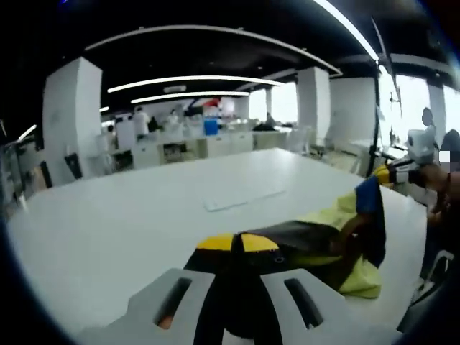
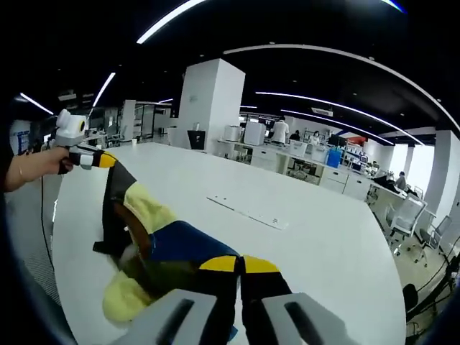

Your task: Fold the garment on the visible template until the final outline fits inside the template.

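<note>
White counter [image 1: 129,215] stands in a big office. Both grippers hold the garment [image 2: 169,251] lifted above it: left gripper [image 1: 237,244] has its jaws closed on dark cloth, right gripper [image 2: 239,266] has its jaws closed on another part.

soft cloth garment [image 2: 162,248], smooth matt white table [image 2: 323,244]

Garments: one, a crumpled cloth of yellow, blue and dark panels [image 2: 154,248]
Tables: one large white table [image 1: 144,208]
Templates: one flat white rectangular outline [image 2: 248,211]
Grippers: two, left gripper [image 1: 238,243] and right gripper [image 2: 239,264], both yellow-tipped
</note>
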Demonstrator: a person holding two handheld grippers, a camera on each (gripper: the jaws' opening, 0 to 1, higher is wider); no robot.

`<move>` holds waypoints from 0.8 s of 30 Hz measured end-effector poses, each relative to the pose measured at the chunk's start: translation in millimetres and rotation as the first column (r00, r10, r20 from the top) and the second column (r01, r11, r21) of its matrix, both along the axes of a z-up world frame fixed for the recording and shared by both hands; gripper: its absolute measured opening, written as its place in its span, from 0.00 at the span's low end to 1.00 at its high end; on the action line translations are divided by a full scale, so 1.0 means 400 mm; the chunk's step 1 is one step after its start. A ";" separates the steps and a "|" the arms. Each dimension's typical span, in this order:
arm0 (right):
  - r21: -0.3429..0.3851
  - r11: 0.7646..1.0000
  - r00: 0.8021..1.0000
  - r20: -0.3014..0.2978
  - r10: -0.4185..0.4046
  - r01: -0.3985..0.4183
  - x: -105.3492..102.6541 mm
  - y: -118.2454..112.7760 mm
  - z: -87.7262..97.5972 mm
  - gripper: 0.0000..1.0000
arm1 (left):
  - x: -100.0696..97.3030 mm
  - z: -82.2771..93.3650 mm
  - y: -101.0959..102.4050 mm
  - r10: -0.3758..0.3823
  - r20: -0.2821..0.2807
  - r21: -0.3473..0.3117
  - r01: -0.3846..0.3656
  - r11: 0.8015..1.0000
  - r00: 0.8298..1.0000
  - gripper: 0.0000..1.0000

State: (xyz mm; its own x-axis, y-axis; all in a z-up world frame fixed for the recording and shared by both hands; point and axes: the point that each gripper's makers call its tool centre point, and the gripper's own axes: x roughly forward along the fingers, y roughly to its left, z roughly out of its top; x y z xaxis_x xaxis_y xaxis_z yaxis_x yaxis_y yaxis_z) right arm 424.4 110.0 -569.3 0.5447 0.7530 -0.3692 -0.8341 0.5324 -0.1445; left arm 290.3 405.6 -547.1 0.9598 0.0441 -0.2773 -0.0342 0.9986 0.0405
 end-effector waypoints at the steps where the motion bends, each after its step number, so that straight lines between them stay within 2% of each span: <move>1: 0.000 1.000 1.000 0.006 0.000 0.000 0.009 0.003 0.006 0.00 | 0.005 0.004 0.002 -0.001 0.001 0.007 0.001 1.000 1.000 0.00; 8: -0.001 1.000 0.999 0.034 -0.002 0.002 0.069 0.029 0.034 0.00 | 0.072 0.035 0.021 -0.003 0.034 0.023 0.002 1.000 0.999 0.00; 13: 0.002 1.000 0.999 0.024 -0.024 0.024 0.117 0.040 0.034 0.00 | 0.117 0.051 0.034 0.005 0.059 0.025 -0.007 1.000 0.998 0.00; 18: 0.017 0.999 0.999 0.008 -0.040 0.040 0.151 0.056 0.026 0.00 | 0.166 0.034 0.054 0.011 0.041 0.026 -0.012 1.000 0.999 0.00; 24: 0.013 0.997 0.997 -0.023 -0.079 0.079 0.208 0.073 -0.014 0.00 | 0.223 -0.005 0.088 0.044 0.020 0.027 -0.045 0.999 0.999 0.00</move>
